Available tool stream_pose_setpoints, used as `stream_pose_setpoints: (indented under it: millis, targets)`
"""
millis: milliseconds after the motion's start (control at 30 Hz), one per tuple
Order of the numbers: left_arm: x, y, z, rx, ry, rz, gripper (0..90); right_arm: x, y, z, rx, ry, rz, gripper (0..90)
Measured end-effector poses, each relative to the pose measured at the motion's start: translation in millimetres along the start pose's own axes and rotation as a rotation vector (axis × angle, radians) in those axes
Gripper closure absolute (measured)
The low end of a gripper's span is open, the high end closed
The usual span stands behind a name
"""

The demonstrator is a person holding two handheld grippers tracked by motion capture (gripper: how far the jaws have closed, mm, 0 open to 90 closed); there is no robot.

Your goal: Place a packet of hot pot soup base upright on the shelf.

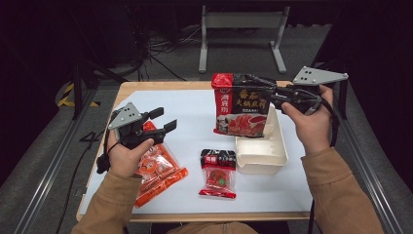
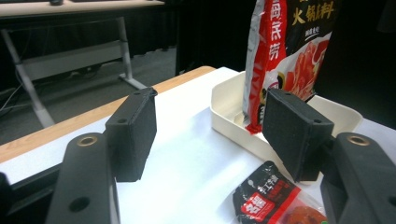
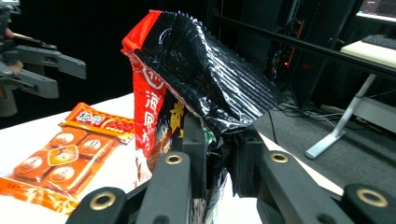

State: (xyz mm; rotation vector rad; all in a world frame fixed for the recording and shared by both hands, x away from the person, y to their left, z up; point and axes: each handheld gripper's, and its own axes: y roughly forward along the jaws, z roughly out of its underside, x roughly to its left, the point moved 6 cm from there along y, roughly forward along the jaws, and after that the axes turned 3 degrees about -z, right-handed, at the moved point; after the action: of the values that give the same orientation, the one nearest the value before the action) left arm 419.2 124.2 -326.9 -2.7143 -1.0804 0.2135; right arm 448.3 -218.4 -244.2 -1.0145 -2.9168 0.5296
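Currently, a large red and black pouch [image 1: 242, 104] is held upright by the right gripper [image 1: 272, 94], whose jaws are clamped on the pouch's crumpled top right edge, as is seen in the right gripper view [image 3: 205, 93]. The pouch's bottom edge hangs over the far part of a white tray [image 1: 263, 156], which lies right of centre on the white-covered bench [image 1: 195, 126]; in the left gripper view the lower corner of the pouch [image 2: 280, 60] is seen down inside the tray [image 2: 224, 100], though contact with the tray floor cannot be told. The left gripper [image 1: 161, 120] is held above the left side of the bench with its jaws apart and nothing between them. Beneath the left hand [image 1: 127, 157] an orange packet of small round items [image 1: 160, 170] is laid flat on the bench. A small red and black sachet [image 1: 218, 173] is laid near the front edge, just left of the tray and apart from the orange packet.
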Motion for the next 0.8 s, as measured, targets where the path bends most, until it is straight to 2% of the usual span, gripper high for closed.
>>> stream_pose_setpoints:
  millis: [300,567,800]
  targets:
    - [8.6,-1.9,5.6,0.022,-0.018,-0.025,31.3,-24.5,-2.3,4.9,0.0,0.002,0.047,78.5]
    - [13.5,-1.0,9.7,0.03,-0.043,-0.024,29.5,-45.2,-3.8,8.7,-0.011,-0.036,0.075,78.5]
    - [16.6,-0.4,12.0,0.039,-0.047,-0.029,28.8,-61.4,-3.1,12.6,-0.017,-0.038,0.103,78.4]
